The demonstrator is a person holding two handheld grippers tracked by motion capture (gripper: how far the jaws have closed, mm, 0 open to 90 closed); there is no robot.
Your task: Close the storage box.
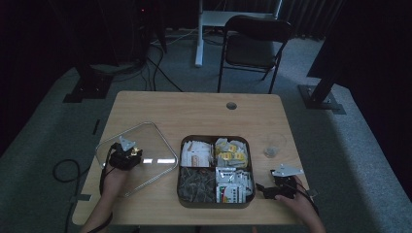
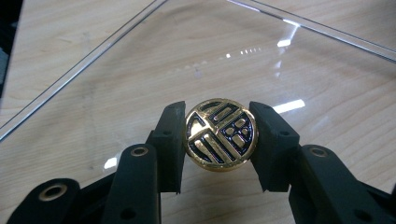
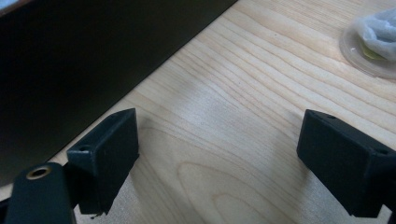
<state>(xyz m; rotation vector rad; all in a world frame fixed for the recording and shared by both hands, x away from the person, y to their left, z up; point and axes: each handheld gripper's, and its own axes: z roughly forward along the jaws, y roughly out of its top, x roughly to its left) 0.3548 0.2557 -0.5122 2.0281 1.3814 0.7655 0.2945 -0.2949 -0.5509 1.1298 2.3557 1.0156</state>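
High view, left to right: at nine o'clock the left gripper (image 1: 125, 156) rests on the clear glass lid (image 1: 151, 141), its jaws pinching the round gold knob with black pattern (image 2: 221, 134). Lift straight up, I'd judge, keeping the lid level. At six o'clock sits the dark compartment tray of tea bags (image 1: 182, 194). At four o'clock the right gripper (image 3: 219, 158) hovers over the wooden desk (image 3: 243, 107), jaws spread wide, holding nothing
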